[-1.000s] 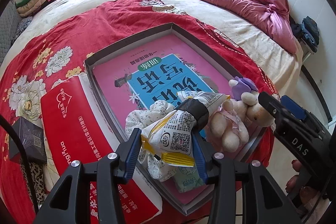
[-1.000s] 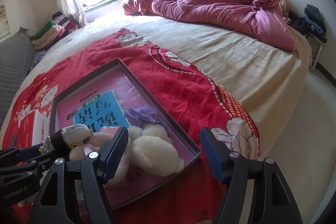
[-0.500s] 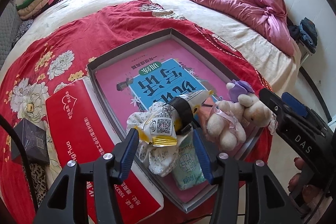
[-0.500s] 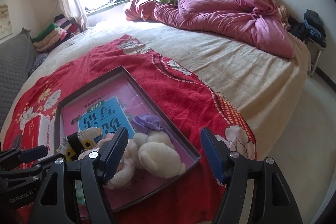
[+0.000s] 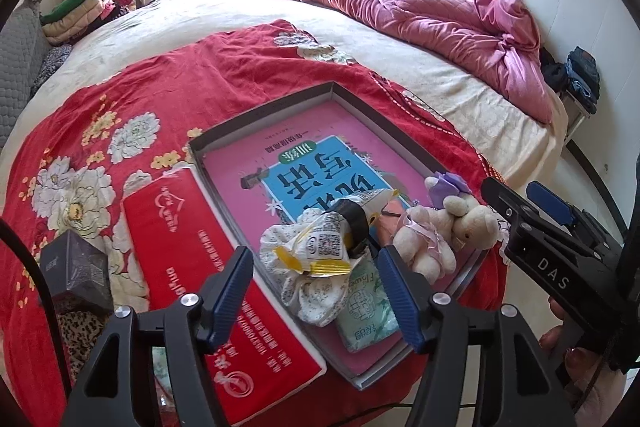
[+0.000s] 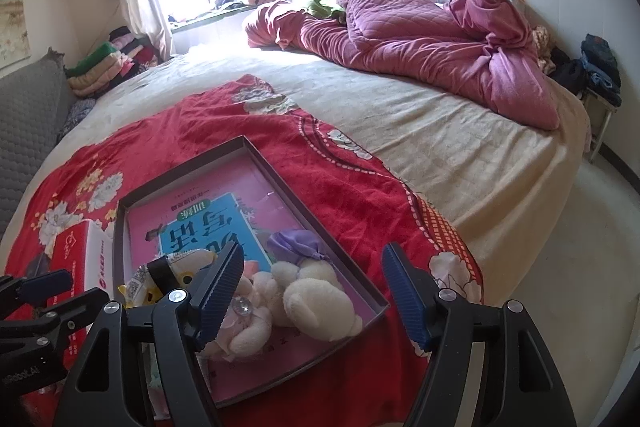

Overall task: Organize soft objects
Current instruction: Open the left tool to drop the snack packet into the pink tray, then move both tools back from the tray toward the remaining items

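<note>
the left gripper (image 5: pixel 316 287) hangs above the near end of the shallow grey tray (image 5: pixel 260 115), its jaws having just been opening; they now stand fairly wide with nothing pressed between the blue pads, the crumpled snack packet (image 5: pixel 324 241) lying loose just ahead of them. that packet, banded by a black ring, lies on a floral cloth bundle (image 5: pixel 308 291) with its long axis slanting away to the gripper's right, the pinched tip pointing toward the plush bear. a mint-green tissue pack (image 5: pixel 366 311) lies flat under the right pad, lengthwise toward the gripper. the plush bear (image 5: pixel 436 235) lies on its side to the right of the fingers, head toward the tray's right wall, a purple cloth pouch (image 5: pixel 450 183) beyond it. only the left wrist view shows the cloth bundle and tissue pack clearly, plus the red box (image 5: pixel 192 247) beside the tray's left wall and a dark small box (image 5: pixel 76 263) farther left. the right wrist view shows the right gripper (image 6: pixel 312 297) spread wide and empty over the tray's near right corner, the bear (image 6: pixel 308 299) partly behind its left finger, and the left tool low at the left edge. the tray rests on a red floral blanket (image 6: pixel 352 179) on the bed (image 6: pixel 460 155).
</note>
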{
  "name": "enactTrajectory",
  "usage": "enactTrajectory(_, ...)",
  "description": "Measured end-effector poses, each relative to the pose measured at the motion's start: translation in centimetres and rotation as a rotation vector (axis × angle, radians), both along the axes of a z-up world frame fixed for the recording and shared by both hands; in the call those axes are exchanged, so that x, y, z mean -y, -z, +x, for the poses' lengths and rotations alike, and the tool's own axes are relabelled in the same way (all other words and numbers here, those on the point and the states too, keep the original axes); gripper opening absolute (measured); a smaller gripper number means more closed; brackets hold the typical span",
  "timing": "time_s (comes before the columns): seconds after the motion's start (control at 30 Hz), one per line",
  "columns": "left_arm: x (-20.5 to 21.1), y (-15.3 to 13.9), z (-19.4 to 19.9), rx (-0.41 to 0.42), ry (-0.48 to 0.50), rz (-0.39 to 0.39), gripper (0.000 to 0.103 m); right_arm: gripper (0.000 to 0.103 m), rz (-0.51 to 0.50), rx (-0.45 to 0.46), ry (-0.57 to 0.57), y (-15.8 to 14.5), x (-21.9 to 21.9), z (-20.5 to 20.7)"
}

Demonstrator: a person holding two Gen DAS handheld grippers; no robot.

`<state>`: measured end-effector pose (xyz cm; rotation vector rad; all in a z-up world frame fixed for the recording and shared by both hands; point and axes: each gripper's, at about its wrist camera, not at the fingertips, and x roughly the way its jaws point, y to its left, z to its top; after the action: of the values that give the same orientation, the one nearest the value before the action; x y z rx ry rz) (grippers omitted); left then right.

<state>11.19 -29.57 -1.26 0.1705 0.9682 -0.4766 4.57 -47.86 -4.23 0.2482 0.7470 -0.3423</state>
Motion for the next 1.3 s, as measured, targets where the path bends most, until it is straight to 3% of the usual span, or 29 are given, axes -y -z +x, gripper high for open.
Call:
enactTrajectory(0.6,-5.0,-1.8,-1.8,0.003,-0.062,-0.020,0.077,0.077,-0.057,0.014,-0.055,-2.2,-3.1,0.2)
enactTrajectory(1.3,-17.0,-5.2,-3.4,0.044,-0.273,-0.026,0.078,0.078,-0.138,0.070,-0.178,-6.9,-10.0,-0.3)
